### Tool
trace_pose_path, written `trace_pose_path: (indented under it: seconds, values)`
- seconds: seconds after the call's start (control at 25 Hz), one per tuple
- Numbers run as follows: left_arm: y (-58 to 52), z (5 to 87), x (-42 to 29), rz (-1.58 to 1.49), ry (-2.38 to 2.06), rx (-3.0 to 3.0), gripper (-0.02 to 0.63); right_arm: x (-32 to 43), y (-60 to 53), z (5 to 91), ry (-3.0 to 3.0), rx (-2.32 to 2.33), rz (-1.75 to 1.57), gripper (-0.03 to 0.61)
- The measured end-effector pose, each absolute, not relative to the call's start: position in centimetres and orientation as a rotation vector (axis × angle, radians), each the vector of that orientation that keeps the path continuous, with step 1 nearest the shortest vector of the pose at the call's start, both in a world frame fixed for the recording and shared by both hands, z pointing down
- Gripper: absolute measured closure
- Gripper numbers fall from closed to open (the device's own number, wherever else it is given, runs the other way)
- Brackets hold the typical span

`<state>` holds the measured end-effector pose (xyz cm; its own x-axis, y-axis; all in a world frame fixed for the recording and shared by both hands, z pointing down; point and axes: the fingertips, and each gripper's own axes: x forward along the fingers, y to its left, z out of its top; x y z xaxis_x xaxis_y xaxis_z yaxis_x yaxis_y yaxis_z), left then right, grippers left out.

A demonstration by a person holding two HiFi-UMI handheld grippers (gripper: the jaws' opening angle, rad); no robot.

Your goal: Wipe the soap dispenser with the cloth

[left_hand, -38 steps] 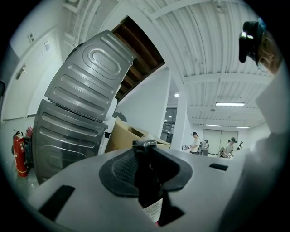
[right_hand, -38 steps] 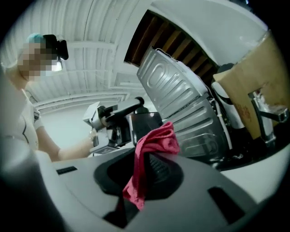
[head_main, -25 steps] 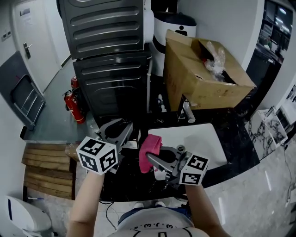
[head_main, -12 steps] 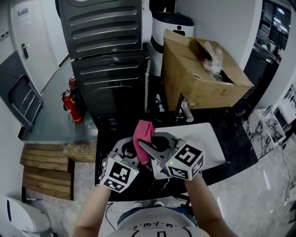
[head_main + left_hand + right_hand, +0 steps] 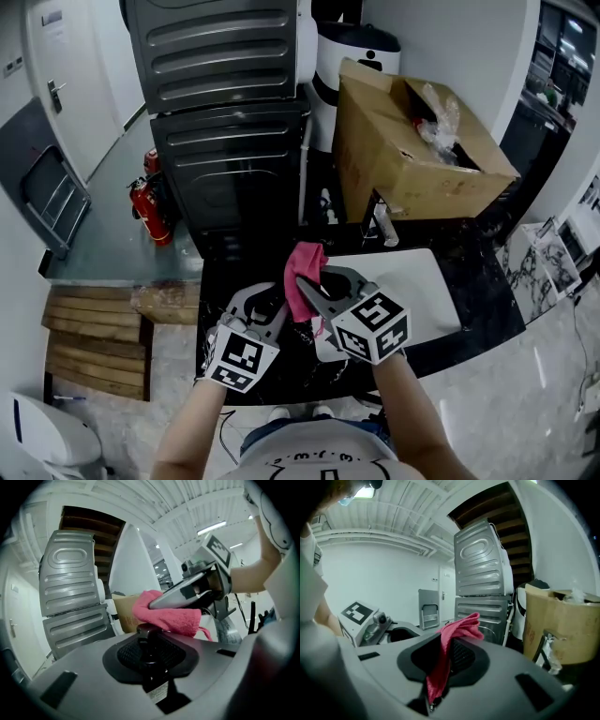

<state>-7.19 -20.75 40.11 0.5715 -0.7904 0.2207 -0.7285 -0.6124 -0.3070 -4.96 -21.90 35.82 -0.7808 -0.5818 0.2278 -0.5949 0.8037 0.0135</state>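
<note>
Head view: the left gripper (image 5: 270, 302) and right gripper (image 5: 307, 286) are close together over the front edge of the black counter (image 5: 478, 281), beside the white sink (image 5: 412, 291).

Left gripper view: its jaws squeeze the black top of the soap dispenser (image 5: 149, 645). The pink cloth (image 5: 168, 613) sits right against it.

Right gripper view: its jaws pinch the cloth.

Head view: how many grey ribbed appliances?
2, stacked: the upper appliance sits on the lower appliance, left of the cardboard box. Others may be hidden.
</note>
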Motion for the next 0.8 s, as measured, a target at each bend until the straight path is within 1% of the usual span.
trace_pose_path:
  seconds: [0.36,0.56,0.8]
  values:
    - [-22.0,41.0,-10.3,-0.383,1.445,-2.649,0.518,-2.1,-23.0,36.4,-2.792,1.122,0.239,0.523]
    - [-24.8,41.5,-13.4,-0.287,1.623,-2.656,0.518,-1.9,-23.1,37.8,-2.770,1.162,0.299,0.523]
    - [-29.7,42.3,-16.9,-0.256,1.765,-2.620,0.518,-3.2,-23.7,39.5,-2.758,1.148,0.359,0.523]
